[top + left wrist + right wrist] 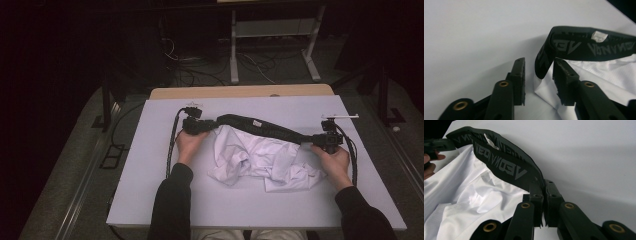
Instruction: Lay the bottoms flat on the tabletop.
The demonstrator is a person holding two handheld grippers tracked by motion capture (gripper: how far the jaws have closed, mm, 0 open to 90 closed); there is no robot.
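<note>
A white garment (260, 157) with a black lettered waistband (260, 127) lies crumpled on the white table (250, 205). The band is stretched between both grippers. My left gripper (202, 125) is at the band's left end. In the left gripper view its jaws (540, 62) stand apart. The folded band end (544, 60) sits between them, near the right jaw, with a gap beside the left one. My right gripper (315, 139) is shut on the band's other end (504, 162), its jaws (544, 183) pinched together. White fabric (469, 195) hangs below the band.
A wooden strip (240, 91) borders the table's far edge. Beyond it, a metal frame (272, 30) and loose cables lie on the dark floor. A cable (172, 140) trails from the left gripper along the table. Bare tabletop lies in front of the garment.
</note>
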